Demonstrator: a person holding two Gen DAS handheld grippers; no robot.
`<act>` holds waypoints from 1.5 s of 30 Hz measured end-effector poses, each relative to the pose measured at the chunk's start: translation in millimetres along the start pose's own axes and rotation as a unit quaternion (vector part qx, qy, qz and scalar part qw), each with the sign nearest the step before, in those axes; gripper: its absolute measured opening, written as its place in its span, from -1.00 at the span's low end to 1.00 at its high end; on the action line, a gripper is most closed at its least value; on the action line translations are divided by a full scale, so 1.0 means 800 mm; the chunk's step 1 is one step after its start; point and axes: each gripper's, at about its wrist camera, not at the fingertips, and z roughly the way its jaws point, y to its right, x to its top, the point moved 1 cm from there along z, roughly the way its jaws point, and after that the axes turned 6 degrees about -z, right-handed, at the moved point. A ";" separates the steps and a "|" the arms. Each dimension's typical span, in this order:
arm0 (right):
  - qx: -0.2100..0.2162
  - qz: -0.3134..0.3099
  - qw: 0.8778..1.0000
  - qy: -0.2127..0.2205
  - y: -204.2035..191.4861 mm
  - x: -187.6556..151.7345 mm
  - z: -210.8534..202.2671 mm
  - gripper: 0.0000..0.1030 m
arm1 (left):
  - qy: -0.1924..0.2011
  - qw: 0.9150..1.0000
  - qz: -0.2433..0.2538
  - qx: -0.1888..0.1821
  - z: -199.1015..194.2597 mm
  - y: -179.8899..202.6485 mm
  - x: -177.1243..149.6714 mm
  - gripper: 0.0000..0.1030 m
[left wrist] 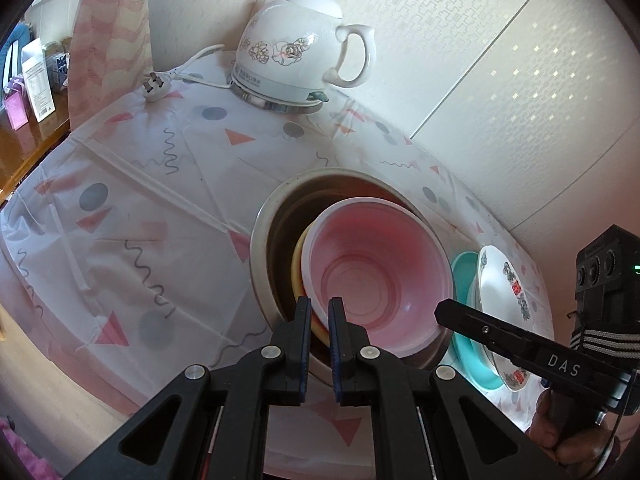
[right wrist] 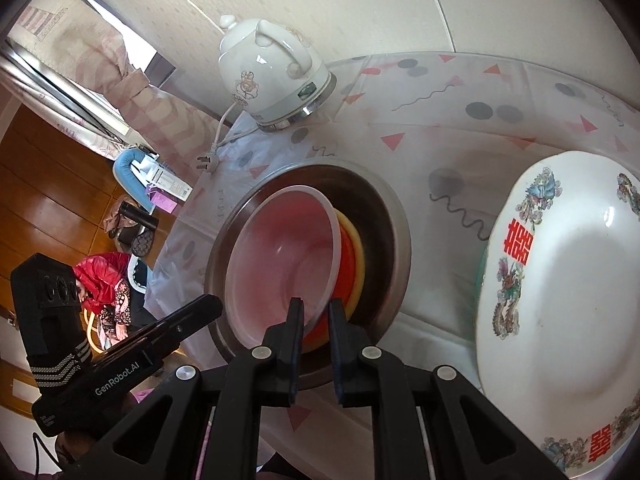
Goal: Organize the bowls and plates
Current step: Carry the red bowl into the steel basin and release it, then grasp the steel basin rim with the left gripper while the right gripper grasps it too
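A translucent pink bowl [left wrist: 380,276] sits tilted inside a yellow bowl [left wrist: 298,264], nested in a steel bowl [left wrist: 280,208] on the patterned tablecloth. My left gripper [left wrist: 320,312] is shut on the near rims of the pink and yellow bowls. In the right wrist view my right gripper [right wrist: 316,312] is shut on the pink bowl's [right wrist: 280,248] rim, with the yellow bowl [right wrist: 358,252] and steel bowl [right wrist: 384,200] behind. A white plate with red characters [right wrist: 568,292] lies to the right on a teal plate [left wrist: 464,276].
A white ceramic kettle [left wrist: 304,48] with its cord and plug [left wrist: 156,88] stands at the back by the wall. The table's edge drops to a wooden floor [right wrist: 48,184] on the left, with clutter on it.
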 end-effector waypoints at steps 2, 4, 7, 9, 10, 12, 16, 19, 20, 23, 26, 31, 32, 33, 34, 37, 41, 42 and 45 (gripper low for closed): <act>-0.001 -0.001 1.000 -0.002 0.000 -0.001 0.001 -0.71 | -0.001 1.000 -0.001 0.003 0.003 -0.001 0.000 -0.84; -0.007 -0.008 1.000 -0.002 0.000 -0.002 0.002 -0.71 | -0.003 1.000 -0.002 0.005 0.004 -0.002 0.000 -0.84; -0.020 -0.022 1.000 -0.002 -0.003 -0.003 0.009 -0.71 | -0.002 1.000 -0.001 0.008 0.006 -0.002 -0.001 -0.84; -0.027 -0.034 0.999 -0.003 -0.006 -0.004 0.013 -0.71 | 0.003 1.000 0.008 0.015 0.006 0.001 -0.001 -0.84; -0.029 -0.036 0.999 0.000 -0.007 -0.004 0.014 -0.71 | 0.006 1.000 0.013 0.019 0.005 0.003 0.000 -0.84; -0.036 -0.045 0.998 0.002 -0.009 -0.004 0.014 -0.71 | 0.012 0.999 0.019 0.028 0.006 0.004 0.001 -0.84; -0.040 -0.048 0.998 0.006 -0.007 -0.003 0.014 -0.71 | 0.018 0.999 0.027 0.037 0.007 0.008 0.002 -0.83; -0.032 -0.039 0.999 0.004 -0.003 -0.003 0.012 -0.70 | 0.023 0.998 0.037 0.045 0.007 0.012 0.002 -0.83; -0.028 -0.033 0.999 0.003 -0.002 -0.004 0.011 -0.62 | 0.023 0.998 0.038 0.049 0.008 0.012 0.002 -0.83; -0.026 -0.029 0.999 0.010 -0.001 -0.005 0.003 -0.60 | 0.021 0.998 0.033 0.047 0.008 0.010 0.003 -0.83; -0.025 -0.023 0.999 0.020 0.001 -0.006 -0.007 -0.58 | 0.026 0.998 0.029 0.045 0.005 0.010 0.002 -0.82; -0.025 -0.024 0.999 0.024 0.001 -0.008 -0.011 -0.58 | 0.027 0.998 0.034 0.046 0.005 0.016 -0.001 -0.82; -0.028 -0.027 0.999 0.024 0.000 -0.008 -0.009 -0.58 | 0.029 0.998 0.039 0.046 0.005 0.019 -0.001 -0.82; -0.033 -0.032 0.999 0.023 -0.001 -0.007 -0.006 -0.58 | 0.029 0.997 0.043 0.048 0.007 0.021 -0.002 -0.82; -0.037 -0.037 0.998 0.023 -0.002 -0.007 -0.002 -0.58 | 0.028 0.997 0.045 0.048 0.009 0.023 -0.003 -0.82; -0.055 -0.053 0.997 0.026 -0.009 -0.005 0.003 -0.59 | 0.028 0.997 0.046 0.048 0.011 0.027 -0.001 -0.81; -0.060 -0.060 0.996 0.026 -0.008 -0.005 0.004 -0.59 | 0.029 0.997 0.048 0.051 0.011 0.026 0.000 -0.78; -0.060 -0.061 0.996 0.027 -0.008 -0.005 0.003 -0.58 | 0.031 0.997 0.049 0.053 0.010 0.026 0.000 -0.76; -0.055 -0.059 0.996 0.028 -0.006 -0.005 0.001 -0.58 | 0.036 0.996 0.053 0.057 0.007 0.026 -0.001 -0.75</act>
